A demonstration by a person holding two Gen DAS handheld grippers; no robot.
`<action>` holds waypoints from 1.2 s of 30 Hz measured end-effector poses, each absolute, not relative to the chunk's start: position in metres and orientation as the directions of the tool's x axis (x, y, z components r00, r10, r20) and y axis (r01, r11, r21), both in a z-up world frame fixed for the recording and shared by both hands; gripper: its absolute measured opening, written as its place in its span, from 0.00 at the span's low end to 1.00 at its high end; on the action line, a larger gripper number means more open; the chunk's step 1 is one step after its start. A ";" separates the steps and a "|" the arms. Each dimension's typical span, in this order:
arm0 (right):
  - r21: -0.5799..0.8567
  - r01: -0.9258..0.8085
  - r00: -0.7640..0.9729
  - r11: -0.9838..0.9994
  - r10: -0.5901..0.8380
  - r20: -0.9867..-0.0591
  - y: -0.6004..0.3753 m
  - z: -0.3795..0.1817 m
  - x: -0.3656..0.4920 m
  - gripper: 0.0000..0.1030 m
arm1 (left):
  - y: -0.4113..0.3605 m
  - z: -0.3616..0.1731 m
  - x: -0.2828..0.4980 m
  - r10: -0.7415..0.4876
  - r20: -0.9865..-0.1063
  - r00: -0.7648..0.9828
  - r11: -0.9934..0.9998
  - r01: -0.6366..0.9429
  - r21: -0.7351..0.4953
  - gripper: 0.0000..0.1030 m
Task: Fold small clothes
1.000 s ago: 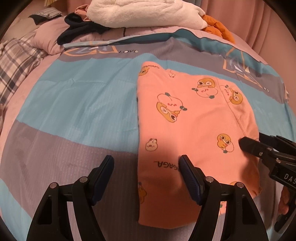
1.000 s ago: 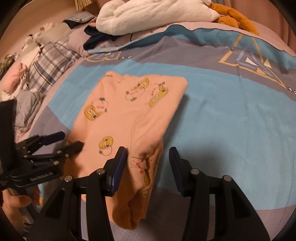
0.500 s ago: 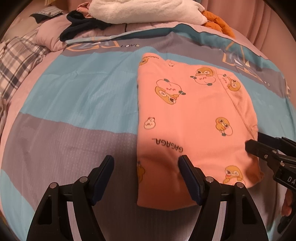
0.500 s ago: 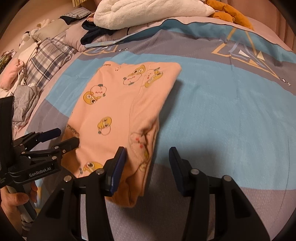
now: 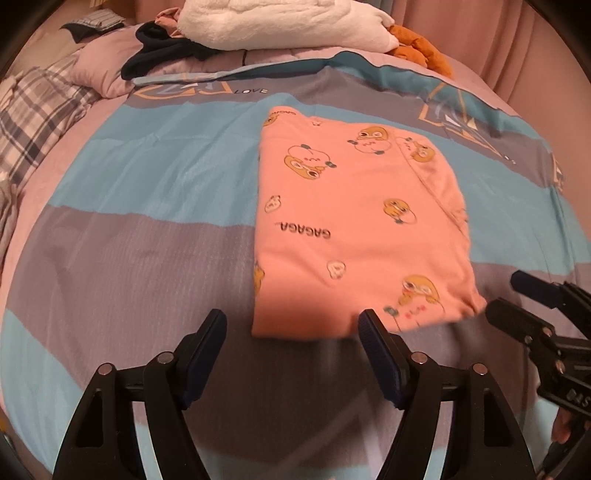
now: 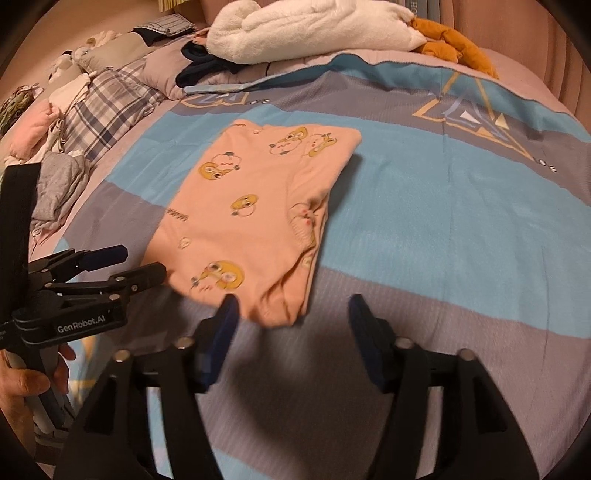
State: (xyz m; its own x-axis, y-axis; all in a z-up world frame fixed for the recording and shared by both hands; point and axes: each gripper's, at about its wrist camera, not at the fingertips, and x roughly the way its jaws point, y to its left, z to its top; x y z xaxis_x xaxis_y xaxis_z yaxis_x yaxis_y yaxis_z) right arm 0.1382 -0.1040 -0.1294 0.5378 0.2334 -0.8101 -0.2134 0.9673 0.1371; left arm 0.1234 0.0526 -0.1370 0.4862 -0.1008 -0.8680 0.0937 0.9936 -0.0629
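Observation:
A folded pink garment (image 5: 354, 229) with yellow cartoon prints and "GAGAGA" lettering lies flat on the bedspread; it also shows in the right wrist view (image 6: 255, 221). My left gripper (image 5: 291, 328) is open and empty, just short of the garment's near edge. My right gripper (image 6: 290, 314) is open and empty, at the garment's near right corner, apart from it. The right gripper shows at the right edge of the left wrist view (image 5: 517, 299). The left gripper shows at the left of the right wrist view (image 6: 136, 264).
The bedspread (image 5: 147, 206) has blue and grey bands. A white fluffy blanket (image 5: 280, 22), a dark garment (image 5: 162, 55) and an orange plush (image 5: 417, 51) lie at the far end. Plaid cloth (image 6: 107, 107) and a grey garment (image 6: 59, 184) lie left.
Both grippers have drawn back toward me from the garment's near edge. The garment lies flat and let go, farther from the fingers than before.

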 end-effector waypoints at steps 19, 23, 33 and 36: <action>0.101 -0.245 0.641 0.964 0.239 -0.729 -0.092 -0.085 0.072 1.00 | 0.056 -0.092 0.071 -0.102 -0.820 0.563 0.995 0.073 -0.073 0.99; 0.090 -0.246 0.668 0.965 0.236 -0.706 -0.089 -0.075 0.061 1.00 | 0.059 -0.083 0.062 -0.088 -0.813 0.576 0.996 0.057 -0.068 0.99; 0.034 -0.243 0.709 0.969 0.202 -0.676 -0.086 -0.056 0.037 1.00 | 0.063 -0.061 0.034 0.006 -0.788 0.615 1.000 -0.017 -0.006 0.99; 0.036 -0.241 0.716 0.970 0.203 -0.668 -0.086 -0.050 0.032 1.00 | 0.063 -0.054 0.024 -0.023 -0.777 0.630 1.000 0.007 -0.024 0.99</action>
State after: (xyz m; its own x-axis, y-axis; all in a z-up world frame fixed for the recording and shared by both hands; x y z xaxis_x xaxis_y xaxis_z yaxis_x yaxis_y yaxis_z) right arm 0.0324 -0.0858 -0.0502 0.7159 0.2027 -0.6681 -0.2412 0.9698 0.0358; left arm 0.0240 0.0633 -0.0545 0.6296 -0.0230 -0.7766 0.0066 0.9997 -0.0242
